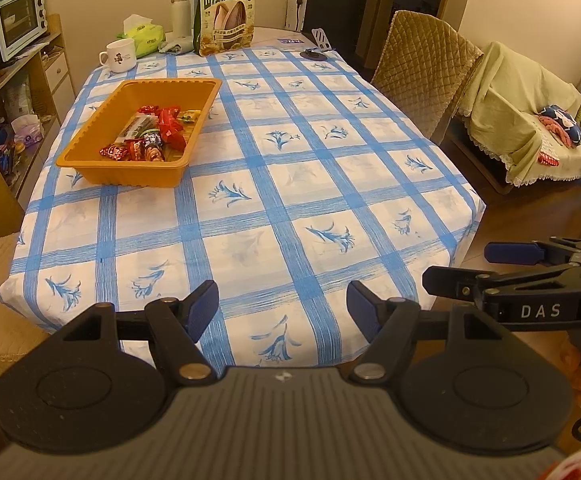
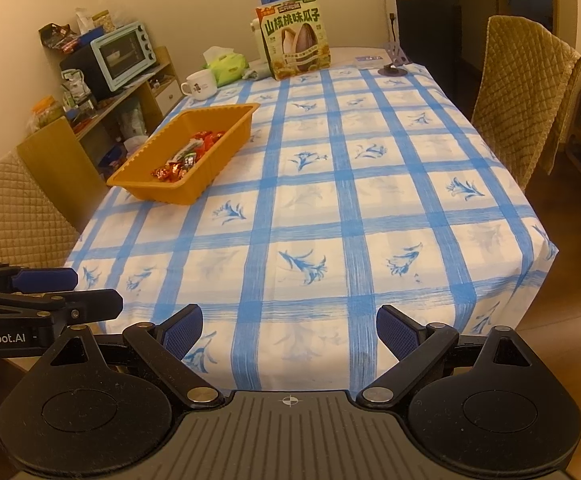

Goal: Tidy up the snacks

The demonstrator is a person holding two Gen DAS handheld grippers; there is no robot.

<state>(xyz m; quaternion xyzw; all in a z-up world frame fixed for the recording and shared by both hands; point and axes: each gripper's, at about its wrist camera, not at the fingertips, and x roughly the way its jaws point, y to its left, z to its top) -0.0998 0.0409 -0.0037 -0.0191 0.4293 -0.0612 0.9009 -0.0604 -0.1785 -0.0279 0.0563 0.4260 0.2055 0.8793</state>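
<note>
both tools idle at the near edge of the surface [image 1: 330, 168], side by side. left tool [image 1: 282, 308] spread, nothing between its pads; right tool [image 2: 289, 332] spread too, also empty. snacks [image 1: 150, 132] sit piled in the orange tray [image 1: 90, 160], toward the near end of it, on the left side of the checked cloth, well apart from both tools. big seed bag [image 1: 226, 16] stands upright at the far end beside a white mug [image 1: 119, 54] and a tissue pack [image 1: 144, 38]; it looks like the only snack not in the tray, so my guess is that's the step in hand, or the job is nearly done. to do it well: long reach across, take the bag by its upper edge or side with the jaws wide, keep it upright so it doesn't flop, steer clear of the mug, lay it in the empty far half of the tray. left view looks down into the tray, wrappers readable, and shows a covered sofa [image 1: 530, 120] at right. right view sees the tray lower, from its side, contents partly hidden by the wall, but shows more of the shelf with the toaster oven [image 2: 122, 54].
</note>
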